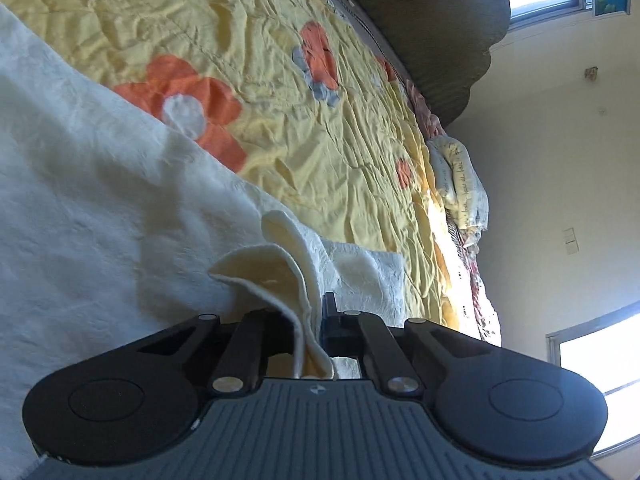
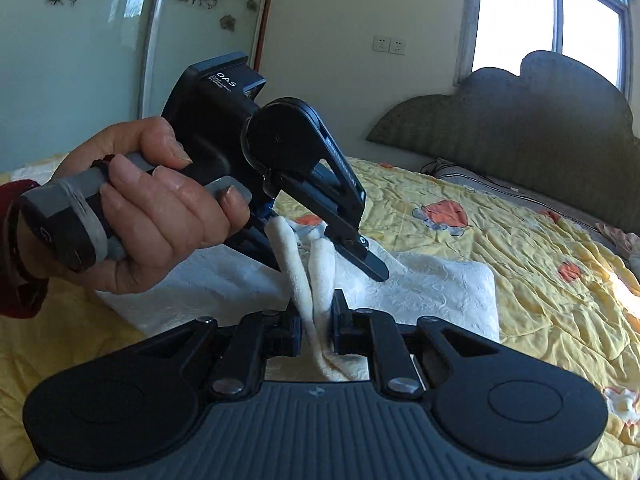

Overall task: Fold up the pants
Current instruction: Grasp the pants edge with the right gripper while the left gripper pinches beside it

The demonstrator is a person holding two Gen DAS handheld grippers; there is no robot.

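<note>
Pants (image 2: 420, 292): white, textured fabric with a cream fleecy lining, lying spread on a bed and partly lifted at one edge. Bedspread (image 2: 520, 248): yellow, quilted and wrinkled, with orange flower patches; it lies under the pants. Left gripper (image 1: 316, 320): black, two-fingered, jaws clamped on a turned-up edge of the pants, whose cream lining curls up between the fingers; in the right wrist view this gripper (image 2: 332, 248) points down and to the right at the bunched fabric. Left hand (image 2: 160, 208): wrapped around the grey handle of the left gripper, with a dark red sleeve (image 2: 16, 248) at the wrist. Right gripper (image 2: 318, 320): black, jaws pinched on two thick white folds of the pants edge, just beside the left gripper's grip. Headboard (image 2: 540, 128): dark, padded, scalloped top, at the far end of the bed. Window (image 2: 548, 12): bright, above the headboard. Wall sockets (image 2: 389, 45): two white plates, left of the window.
</note>
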